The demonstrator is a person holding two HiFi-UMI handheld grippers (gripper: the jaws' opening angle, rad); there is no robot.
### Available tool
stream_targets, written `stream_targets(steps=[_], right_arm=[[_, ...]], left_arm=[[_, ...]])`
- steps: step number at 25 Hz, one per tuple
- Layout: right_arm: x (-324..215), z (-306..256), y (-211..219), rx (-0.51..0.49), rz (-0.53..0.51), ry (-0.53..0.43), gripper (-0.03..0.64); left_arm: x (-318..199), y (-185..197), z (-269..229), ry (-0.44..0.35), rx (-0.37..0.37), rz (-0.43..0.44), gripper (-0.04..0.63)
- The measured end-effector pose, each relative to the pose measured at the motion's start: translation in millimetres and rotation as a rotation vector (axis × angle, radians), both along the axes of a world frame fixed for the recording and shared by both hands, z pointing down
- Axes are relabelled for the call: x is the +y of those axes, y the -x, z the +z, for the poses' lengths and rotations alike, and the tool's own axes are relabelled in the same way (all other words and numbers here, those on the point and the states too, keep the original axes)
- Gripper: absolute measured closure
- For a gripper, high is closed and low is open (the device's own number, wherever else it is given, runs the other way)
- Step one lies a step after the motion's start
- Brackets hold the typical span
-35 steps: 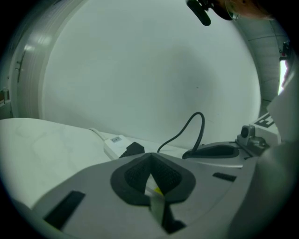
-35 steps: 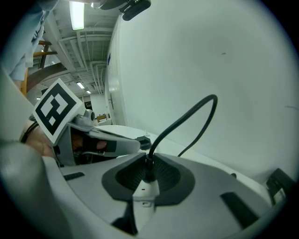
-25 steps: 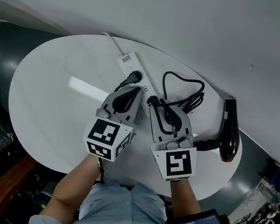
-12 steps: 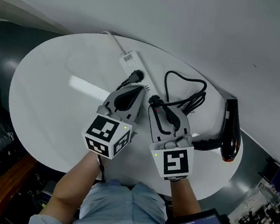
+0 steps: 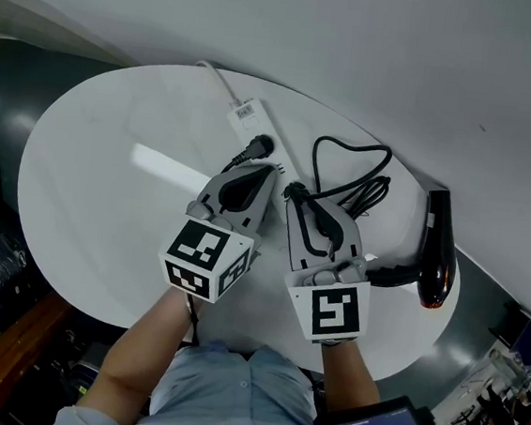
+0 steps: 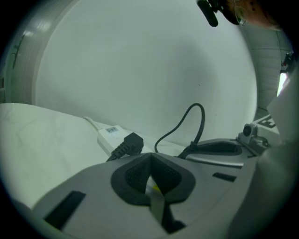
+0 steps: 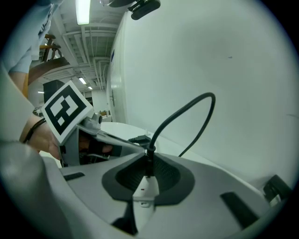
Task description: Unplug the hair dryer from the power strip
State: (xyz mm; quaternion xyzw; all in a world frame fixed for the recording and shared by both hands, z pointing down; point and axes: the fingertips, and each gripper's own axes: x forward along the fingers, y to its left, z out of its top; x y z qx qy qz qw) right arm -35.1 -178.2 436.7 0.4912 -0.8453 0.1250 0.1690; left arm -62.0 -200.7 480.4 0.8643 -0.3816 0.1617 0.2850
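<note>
- From the head view, the left tongs (image 5: pixel 263 167) and the right tongs (image 5: pixel 291 193) lie side by side low over the round white surface (image 5: pixel 98 189), with their tips pointing away from the person.
- The power strip (image 5: pixel 249 118) runs on just beyond the left tongs' tips. The black plug (image 5: pixel 259 145) is seated in it, right in front of those tips.
- The hair dryer (image 5: pixel 436 248) lies well off to the right of the right tongs. The head view is the one that shows it plainly.
- The right gripper view adds the grip. The right tongs have just been closing and now pinch the black cord (image 7: pixel 187 109) at their tips. Beyond them the cord arches up and over.
- The left gripper view shows the left tongs closed with their tips meeting. I can make out nothing gripped, only a pale sliver in the slit behind the tips.
</note>
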Motion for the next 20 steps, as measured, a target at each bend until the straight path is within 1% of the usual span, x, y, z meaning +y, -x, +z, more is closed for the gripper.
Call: stream_targets(steps=[2,4,6,8,10,11,12,14,15,17,20], right_arm=[[-3,-14,-2,-0.059,0.042,-0.020,0.568],[-2,-24,-8,-0.089,0.066,-0.019,0.568],[2,-28,-14,-0.084,0.061,-0.014,0.567],[10,-21,-21,-0.048,0.038,0.001,0.566],[24,-3,-29,0.017,0.019,0.060,0.565],[32,9,-35,0.043,0.032,0.116,0.560],[41,21,-42,0.053,0.060,0.178,0.543],[55,37,-54,0.027,0.116,0.273,0.464],[60,42,-58,0.007,0.133,0.301,0.424],[69,44,-64,-0.011,0.154,0.319,0.417],[82,45,-68,-0.032,0.157,0.330,0.417]], left_arm=[[0,0,0,-0.004,-0.006,0.002,0.598],[0,0,0,-0.005,-0.005,0.001,0.598],[0,-1,0,-0.007,-0.007,-0.001,0.598],[0,-1,1,-0.009,-0.013,-0.003,0.597],[1,0,0,-0.009,-0.022,-0.004,0.597],[3,0,-1,-0.009,-0.025,-0.006,0.597],[4,0,-3,-0.010,-0.026,-0.010,0.597],[9,-2,-9,-0.021,-0.025,-0.019,0.597],[11,-3,-14,-0.031,-0.025,-0.021,0.597],[17,-7,-25,-0.057,-0.028,-0.019,0.597],[31,-13,-40,-0.097,-0.038,-0.021,0.597]])
